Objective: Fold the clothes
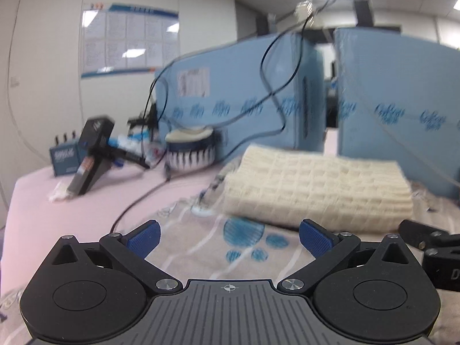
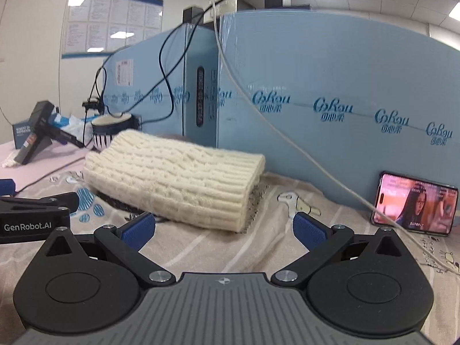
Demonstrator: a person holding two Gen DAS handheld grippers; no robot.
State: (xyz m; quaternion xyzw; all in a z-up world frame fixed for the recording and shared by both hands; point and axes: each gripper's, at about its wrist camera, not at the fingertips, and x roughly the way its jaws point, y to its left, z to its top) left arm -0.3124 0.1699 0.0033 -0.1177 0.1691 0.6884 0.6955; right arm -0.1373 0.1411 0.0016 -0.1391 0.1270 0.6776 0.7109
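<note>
The left gripper point(image 1: 229, 237) stands wide open with nothing between its blue pads point(image 1: 143, 237), low over a beige printed cloth point(image 1: 201, 247) that covers the surface. Just ahead of it and a little to its right lies the folded cream knit sweater point(image 1: 313, 187), resting on that cloth, apart from the pads. The right gripper point(image 2: 223, 227) is likewise spread open and empty, and the same sweater point(image 2: 178, 172) lies directly in front of it, slightly to its left, its near folded edge close to the left pad but not touching. Something dark and flat peeks out from under the sweater's near edge; what it is cannot be told. Farther to the right of the right gripper a phone point(image 2: 414, 205) leans, screen lit, against a blue carton point(image 2: 345, 72). Beyond the sweater, to the left, stand a striped bowl point(image 2: 110, 130) and a black device point(image 2: 36, 132) on the pink surface point(image 1: 115, 195), with black cables point(image 2: 166, 72) hanging above.
</note>
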